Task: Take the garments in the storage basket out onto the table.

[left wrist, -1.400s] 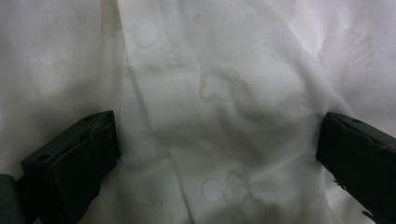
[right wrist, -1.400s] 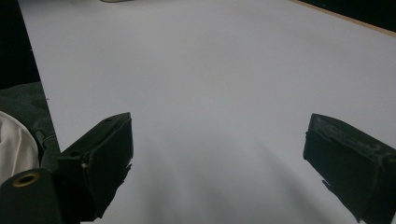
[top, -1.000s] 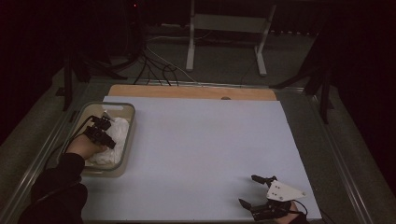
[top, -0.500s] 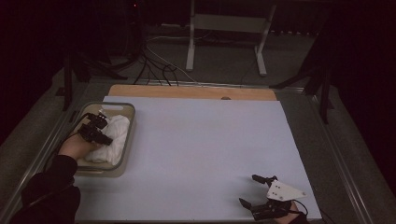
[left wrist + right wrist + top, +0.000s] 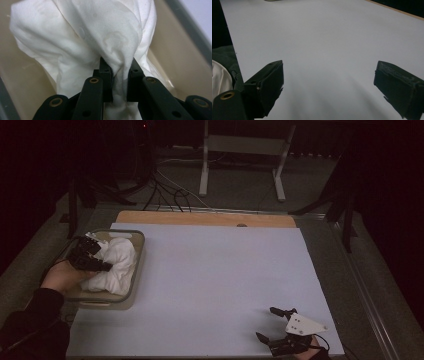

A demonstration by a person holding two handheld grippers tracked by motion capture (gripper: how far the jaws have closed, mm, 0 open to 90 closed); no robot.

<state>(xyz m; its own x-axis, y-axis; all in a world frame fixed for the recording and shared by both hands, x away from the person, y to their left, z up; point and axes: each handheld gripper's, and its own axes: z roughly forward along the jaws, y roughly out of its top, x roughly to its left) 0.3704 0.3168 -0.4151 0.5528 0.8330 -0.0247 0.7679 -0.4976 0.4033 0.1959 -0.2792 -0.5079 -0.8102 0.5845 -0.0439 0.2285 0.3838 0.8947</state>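
Note:
A crumpled white cloth [image 5: 117, 265] lies in a shallow beige tray [image 5: 138, 251] at the table's left side. My left gripper [image 5: 102, 265] reaches into the tray and is shut on a fold of the white cloth [image 5: 100, 40], which bunches up between the two black jaws of the left gripper [image 5: 119, 75]. My right gripper [image 5: 270, 324] rests near the table's front right corner, jaws wide apart. In the right gripper view the right gripper [image 5: 328, 82] has nothing but the bare white table surface [image 5: 324, 37] between its jaws.
A wooden strip [image 5: 200, 218] runs along the far edge of the white table top [image 5: 215, 280]. Beyond it stand a metal stand [image 5: 245, 150] and cables [image 5: 165, 190] on the dark floor. A dark sleeve [image 5: 35, 320] comes in at the bottom left.
My left gripper has moved farther along the tray toward its far end and has closed on the cloth, pulling it up into a bunch. The right gripper has stayed put.

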